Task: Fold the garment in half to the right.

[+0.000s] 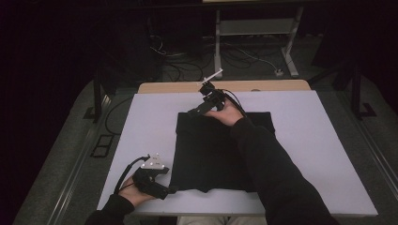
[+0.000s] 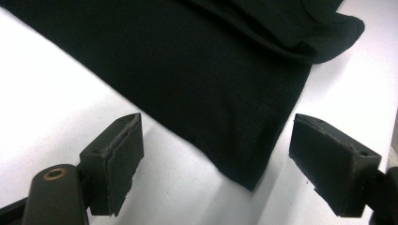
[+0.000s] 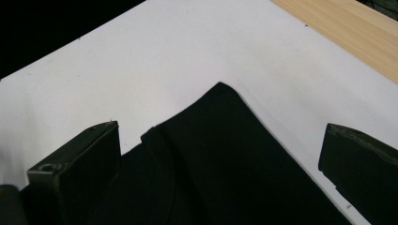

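A black folded garment (image 1: 206,154) lies flat on the white tabletop (image 1: 319,154). My left gripper (image 1: 171,190) sits low at the garment's near left corner. In the left gripper view its jaws (image 2: 216,140) stand open, and the stitched corner of the garment (image 2: 211,70) reaches between them without touching either pad. My right gripper (image 1: 192,112) is stretched out to the far left corner of the garment. In the right gripper view it (image 3: 220,145) is open too, with that corner of the garment (image 3: 225,154) lying between its wide-set jaws and nothing gripped.
A strip of wooden table edge (image 1: 234,86) runs along the far side of the white top. Beyond it on the floor are cables (image 1: 187,65) and a white metal frame (image 1: 291,56). Dark floor drops away on both sides of the table.
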Tool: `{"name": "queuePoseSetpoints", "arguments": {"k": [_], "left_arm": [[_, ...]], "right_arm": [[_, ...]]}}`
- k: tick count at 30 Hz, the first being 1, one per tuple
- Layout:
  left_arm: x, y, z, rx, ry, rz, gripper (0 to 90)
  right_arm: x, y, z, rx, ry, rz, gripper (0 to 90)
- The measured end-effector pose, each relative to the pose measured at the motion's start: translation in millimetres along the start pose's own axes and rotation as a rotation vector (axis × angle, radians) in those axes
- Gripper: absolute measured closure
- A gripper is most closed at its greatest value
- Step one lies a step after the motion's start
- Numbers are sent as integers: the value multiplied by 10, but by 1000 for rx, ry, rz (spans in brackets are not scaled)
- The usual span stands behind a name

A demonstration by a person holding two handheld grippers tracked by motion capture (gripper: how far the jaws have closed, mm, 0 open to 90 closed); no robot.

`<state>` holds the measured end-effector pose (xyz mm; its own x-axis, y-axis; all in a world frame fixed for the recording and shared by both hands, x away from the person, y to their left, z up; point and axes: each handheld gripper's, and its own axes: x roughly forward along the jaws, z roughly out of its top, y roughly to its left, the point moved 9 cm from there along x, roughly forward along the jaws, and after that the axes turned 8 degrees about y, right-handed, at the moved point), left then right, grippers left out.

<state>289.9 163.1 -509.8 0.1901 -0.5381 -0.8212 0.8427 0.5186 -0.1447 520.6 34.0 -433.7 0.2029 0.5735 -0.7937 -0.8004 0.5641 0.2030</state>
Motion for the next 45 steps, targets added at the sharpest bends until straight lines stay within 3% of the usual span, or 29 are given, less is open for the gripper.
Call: {"name": "queuePoseSetpoints", "arguments": {"k": [5,9,11,18,23,36,45], "left_arm": [[10,1,14,16,-5,35,242],[1,24,22,27,-3,39,330],[2,17,35,-4,-17,22,366],[0,32,48,8,-16,23,472],[6,-12,54,35,-7,-10,581],[12,6,101,17,12,-54,797],[-23,0,131,23,-6,-49,860]], "right_arm": [[53,-23,59,9,-4,0,0],[93,-59,80,18,1,-6,0],[121,-82,96,16,3,-10,0],[273,-130,109,40,14,-24,0],[389,-165,85,45,20,-20,0],[560,-256,71,51,11,-29,9],[669,-286,77,79,-12,-3,23]]}}
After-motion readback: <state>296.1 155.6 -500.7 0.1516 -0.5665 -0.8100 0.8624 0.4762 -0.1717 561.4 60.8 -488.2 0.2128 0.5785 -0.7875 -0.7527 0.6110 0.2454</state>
